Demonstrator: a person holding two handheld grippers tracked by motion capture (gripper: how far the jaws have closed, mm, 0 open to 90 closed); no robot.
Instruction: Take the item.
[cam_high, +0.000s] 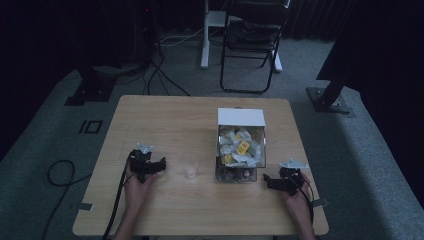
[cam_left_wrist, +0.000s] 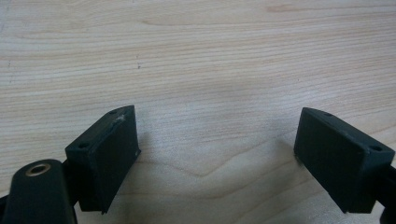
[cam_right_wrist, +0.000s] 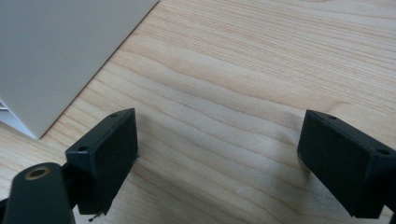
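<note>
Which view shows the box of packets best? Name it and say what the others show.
The high view: the clear box stands mid-table, white lid raised, white and yellow packets visible inside. The right gripper view catches just a plain pale panel, probably its side. The left gripper view looks at bare wooden table.

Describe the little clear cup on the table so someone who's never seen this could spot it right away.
Start at the wooden table and find the clear box crammed with white and yellow packets. Just left of it, toward the left gripper, stands the small cup, apart from both. It is the one see-through, near-colourless, packet-free thing there.
</note>
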